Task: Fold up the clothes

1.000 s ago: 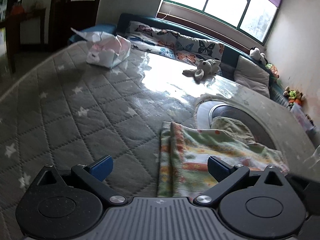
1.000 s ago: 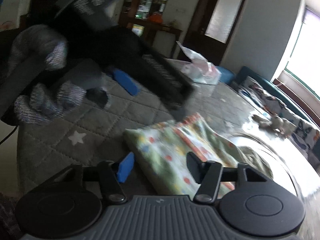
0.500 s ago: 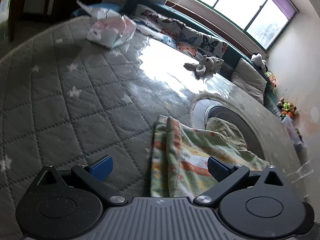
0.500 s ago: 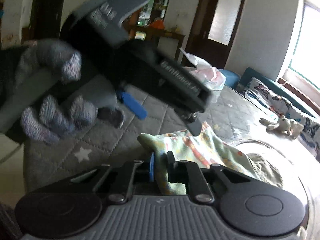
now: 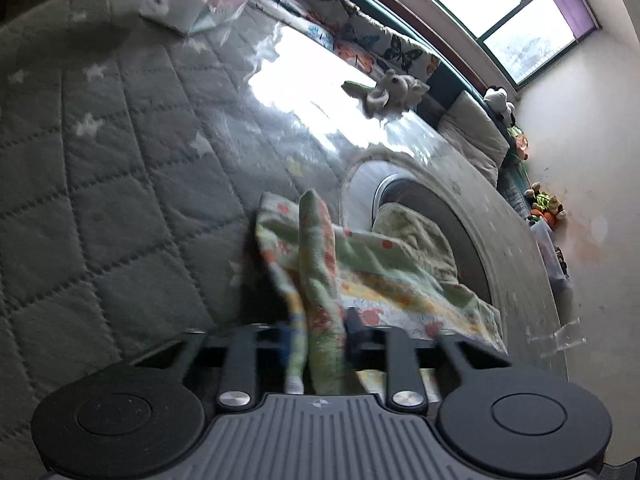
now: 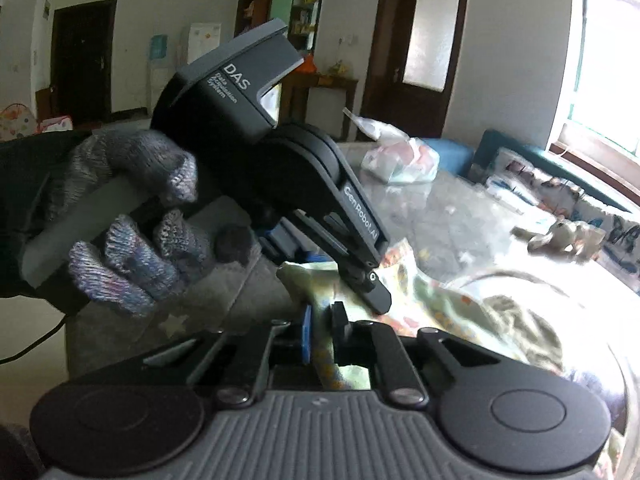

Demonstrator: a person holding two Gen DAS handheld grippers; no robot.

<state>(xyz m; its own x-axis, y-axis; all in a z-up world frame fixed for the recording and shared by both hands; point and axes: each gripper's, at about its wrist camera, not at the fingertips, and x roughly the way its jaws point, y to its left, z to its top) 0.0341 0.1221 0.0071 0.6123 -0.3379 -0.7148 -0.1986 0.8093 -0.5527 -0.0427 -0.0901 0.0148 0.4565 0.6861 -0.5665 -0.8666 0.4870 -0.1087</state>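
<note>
A small green-and-yellow garment (image 5: 380, 264) with orange spots lies bunched on the grey quilted bed cover (image 5: 120, 160). My left gripper (image 5: 318, 336) has its jaws closing on the garment's near folded edge, and the cloth is pinched between the pads. In the right wrist view the same garment (image 6: 440, 300) runs into my right gripper (image 6: 323, 330), whose jaws are opening slightly but still press on a fold. The left gripper (image 6: 344, 276), held by a gloved hand (image 6: 132, 240), sits just beyond, on the same edge.
A crumpled plastic bag (image 5: 192, 4) lies at the far side of the bed. A plush toy (image 5: 392, 92) sits near the butterfly-print cushions (image 5: 360, 40). A round grey ring (image 5: 440, 208) lies under the garment's far end. Doors and shelves stand beyond the bed.
The left gripper has come down and forward onto the garment's edge and gone from wide to closed on it. The right gripper has closed on the cloth and lifted it slightly.
</note>
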